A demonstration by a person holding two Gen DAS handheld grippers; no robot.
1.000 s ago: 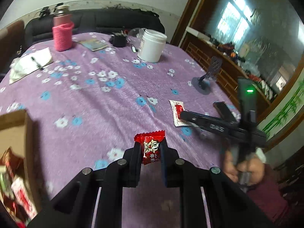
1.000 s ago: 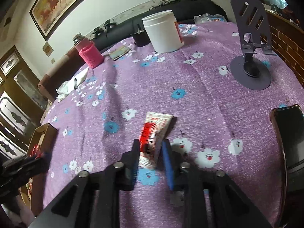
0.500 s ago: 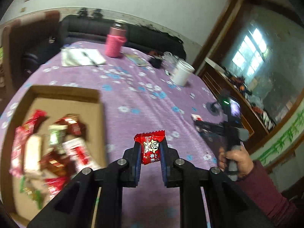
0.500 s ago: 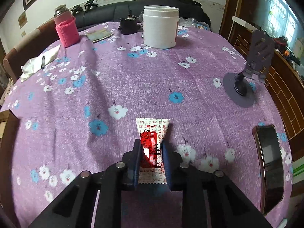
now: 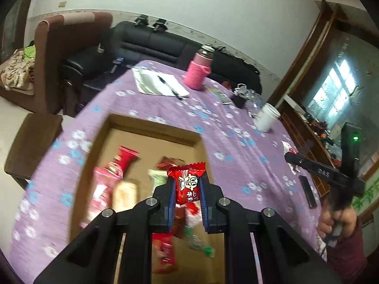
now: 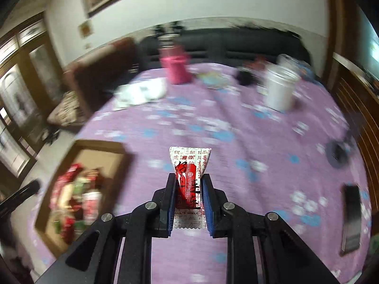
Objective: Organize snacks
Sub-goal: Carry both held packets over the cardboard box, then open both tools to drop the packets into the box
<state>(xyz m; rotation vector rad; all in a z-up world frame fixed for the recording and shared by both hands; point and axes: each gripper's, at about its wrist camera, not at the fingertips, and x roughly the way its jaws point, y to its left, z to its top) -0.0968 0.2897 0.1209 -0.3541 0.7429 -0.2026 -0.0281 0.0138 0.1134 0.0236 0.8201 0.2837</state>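
Both grippers, each clenched on a snack, have swung toward the cardboard box (image 5: 151,142): left gripper (image 5: 187,190) holds a red candy (image 5: 186,184) above it, right gripper (image 6: 188,193) carries a red-and-white sachet (image 6: 189,165) with the box at nine o'clock; next, release inside.

Snacks (image 5: 123,165) lie in the box (image 5: 151,124) on the table (image 5: 236,165); the flask (image 5: 197,73) apparently stands behind.

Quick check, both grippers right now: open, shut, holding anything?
Left gripper: shut on a small red candy wrapper.
Right gripper: shut on a white-and-red printed snack sachet, lifted off the table.
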